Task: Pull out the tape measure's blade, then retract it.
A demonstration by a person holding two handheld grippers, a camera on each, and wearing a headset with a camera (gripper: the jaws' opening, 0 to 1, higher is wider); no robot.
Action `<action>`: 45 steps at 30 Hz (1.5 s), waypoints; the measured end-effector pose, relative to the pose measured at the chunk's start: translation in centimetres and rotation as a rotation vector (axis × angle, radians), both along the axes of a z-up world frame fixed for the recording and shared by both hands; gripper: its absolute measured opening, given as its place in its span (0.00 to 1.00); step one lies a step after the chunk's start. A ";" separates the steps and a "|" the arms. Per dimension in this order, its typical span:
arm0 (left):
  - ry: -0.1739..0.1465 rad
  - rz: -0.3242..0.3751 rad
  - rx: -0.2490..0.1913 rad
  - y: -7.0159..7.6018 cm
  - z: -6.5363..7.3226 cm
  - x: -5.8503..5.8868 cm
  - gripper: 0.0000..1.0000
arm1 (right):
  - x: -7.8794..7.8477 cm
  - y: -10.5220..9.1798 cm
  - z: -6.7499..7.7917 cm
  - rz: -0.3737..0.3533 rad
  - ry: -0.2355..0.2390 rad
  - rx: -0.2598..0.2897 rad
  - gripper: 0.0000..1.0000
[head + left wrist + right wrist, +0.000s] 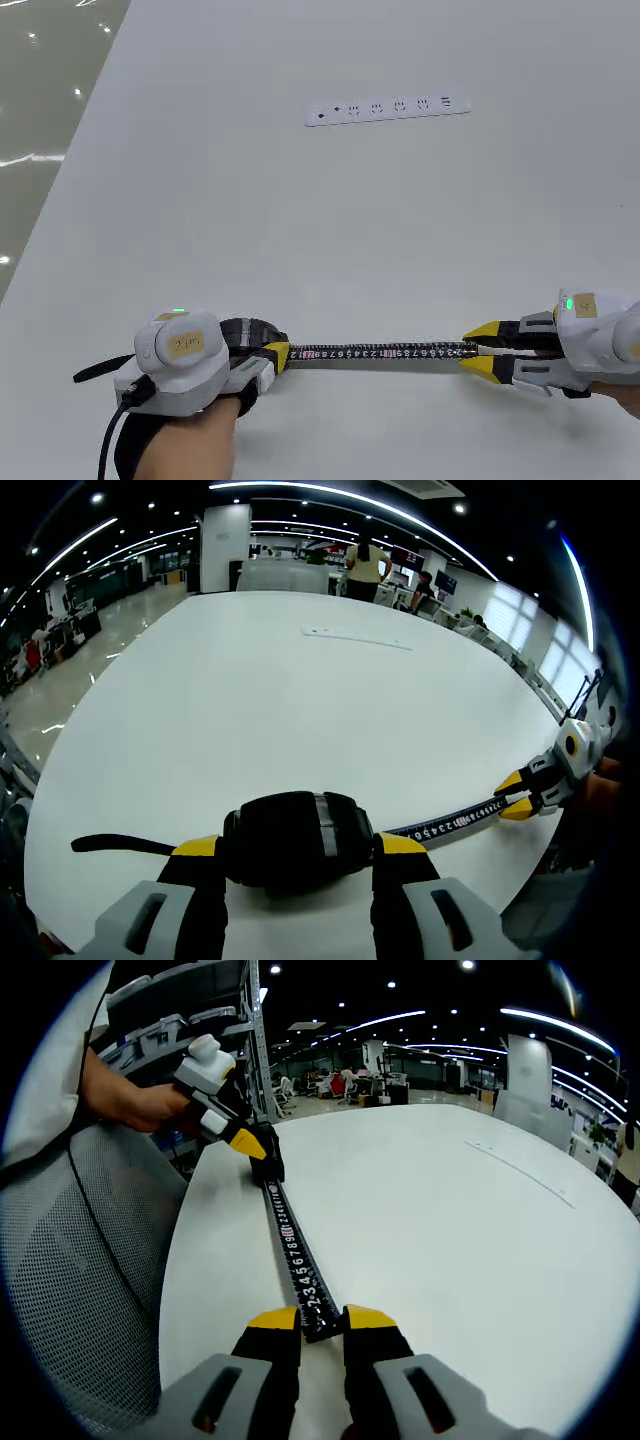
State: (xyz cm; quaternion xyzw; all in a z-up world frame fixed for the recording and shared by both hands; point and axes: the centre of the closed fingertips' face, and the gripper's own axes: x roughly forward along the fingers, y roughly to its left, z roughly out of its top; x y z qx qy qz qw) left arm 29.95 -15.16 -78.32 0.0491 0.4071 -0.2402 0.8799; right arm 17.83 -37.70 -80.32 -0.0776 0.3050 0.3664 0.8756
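- Lower left of the head view: left gripper [262, 348] clamped around the tape measure's black case [250, 335], jaws spread just to the case's width, down on the white table [300, 230].
- Trailing off to the left of the case: a dark strap [100, 368], limp on the table.
- Across the lower middle: blade [385, 352] out of the case, stretched flat and straight toward the lower right, numbers up.
- Lower right: right gripper [482, 351] pinched narrow on the blade's end, yellow tips nearly together.
- Up at top centre, well apart from the action: a white power strip [388, 108].
- Judging the stage: pull-out looking done or close to it, retraction not yet begun.
- Handling, at a guess:
  - Case hard, chunky, probably smooth; best squeezed across its broad sides, as now.
  - Blade thin and springy, stiff enough over a short span, yet prone to kinking and snapping back.
  - Best held right at the end, then fed home slowly rather than let fly.
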 end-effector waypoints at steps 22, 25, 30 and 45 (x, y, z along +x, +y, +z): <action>0.003 -0.004 -0.005 -0.1 0.0 0.2 0.55 | 1.9 3.9 0.1 0.040 -0.024 0.058 0.13; 0.003 -0.005 -0.006 -0.1 0.0 0.2 0.55 | 2.3 4.5 0.1 0.046 -0.031 0.065 0.13; 0.004 -0.006 -0.006 0.0 0.0 0.2 0.55 | 2.9 5.5 0.1 0.057 -0.035 0.073 0.13; 0.005 -0.005 -0.013 0.0 0.0 0.2 0.55 | 4.1 8.0 -0.1 0.071 -0.041 0.094 0.12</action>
